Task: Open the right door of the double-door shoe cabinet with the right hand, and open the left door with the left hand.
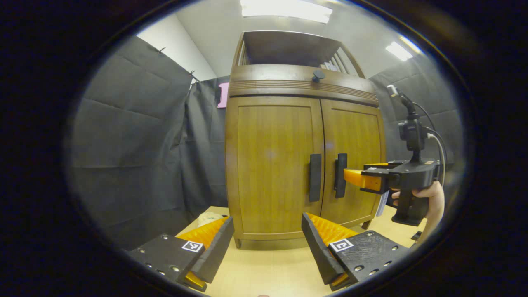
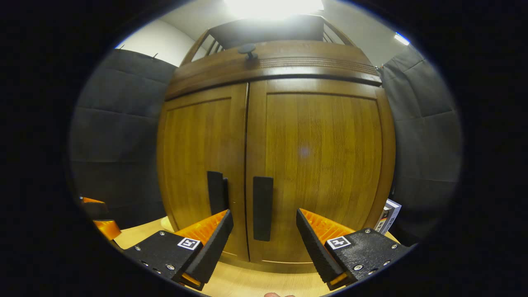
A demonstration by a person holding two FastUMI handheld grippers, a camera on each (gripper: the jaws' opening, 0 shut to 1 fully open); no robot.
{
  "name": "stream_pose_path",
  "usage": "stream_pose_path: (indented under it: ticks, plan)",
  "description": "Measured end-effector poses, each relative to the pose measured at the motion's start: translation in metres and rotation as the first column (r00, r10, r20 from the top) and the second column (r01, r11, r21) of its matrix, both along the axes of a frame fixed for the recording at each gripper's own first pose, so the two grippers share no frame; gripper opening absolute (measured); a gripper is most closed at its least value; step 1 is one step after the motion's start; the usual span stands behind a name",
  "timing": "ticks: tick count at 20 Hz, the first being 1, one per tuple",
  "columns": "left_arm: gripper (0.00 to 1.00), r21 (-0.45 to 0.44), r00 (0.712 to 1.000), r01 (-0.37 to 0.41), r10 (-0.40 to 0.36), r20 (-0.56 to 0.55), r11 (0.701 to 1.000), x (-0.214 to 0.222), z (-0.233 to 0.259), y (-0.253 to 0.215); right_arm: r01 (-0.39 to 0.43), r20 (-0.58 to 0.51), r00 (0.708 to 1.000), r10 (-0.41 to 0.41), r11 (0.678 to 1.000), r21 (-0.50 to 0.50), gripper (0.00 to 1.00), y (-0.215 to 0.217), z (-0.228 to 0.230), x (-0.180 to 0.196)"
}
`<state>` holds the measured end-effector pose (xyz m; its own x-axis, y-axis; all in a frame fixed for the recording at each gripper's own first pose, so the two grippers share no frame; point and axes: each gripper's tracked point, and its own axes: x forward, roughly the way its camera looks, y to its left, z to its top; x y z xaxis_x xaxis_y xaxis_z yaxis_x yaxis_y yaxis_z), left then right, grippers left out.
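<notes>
Nearest the lens in the right gripper view: right gripper (image 2: pixel 264 239), fingers spread wide, nothing between them. Same condition for left gripper (image 1: pixel 268 243) in the left gripper view: released, holding nothing, set farther back over the light wooden table (image 1: pixel 268 268).

Largest item: shoe cabinet (image 1: pixel 303 136), upright on the table, both doors closed. Right door (image 2: pixel 321 165) and left door (image 2: pixel 198 161) meeting at a vertical seam.

Smaller items: right handle (image 2: pixel 262 208) and left handle (image 2: pixel 216 194), dark bars with long axes vertical, flanking the seam.

Governing relation: right handle directly ahead of the right gripper, framed by the gap between the spread fingers, close but not touching. Seen from the left gripper view, right gripper (image 1: pixel 359 178) level with and just beside the handle, fingertips pointing at it. Right hand clearly nearer; judged step: closing on the right handle, then pulling outward.
</notes>
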<state>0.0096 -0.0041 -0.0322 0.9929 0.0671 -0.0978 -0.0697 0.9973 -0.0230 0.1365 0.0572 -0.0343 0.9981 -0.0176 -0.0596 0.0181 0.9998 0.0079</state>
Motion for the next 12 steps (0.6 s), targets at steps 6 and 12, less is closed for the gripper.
stream_pose_path:
  ticks: [6,12]
  plan:
    - [0.95,-0.013,0.999,-0.029,0.029,-0.032,0.999,-0.001,0.002,0.0,-0.032,-0.058,0.998,0.036,0.997,0.066,0.95,0.001,-0.032,0.039]
    - [0.95,-0.031,0.998,-0.041,0.04,-0.044,0.999,0.0,-0.004,0.006,-0.001,-0.026,1.0,0.002,0.999,0.052,0.95,-0.002,-0.028,0.029]
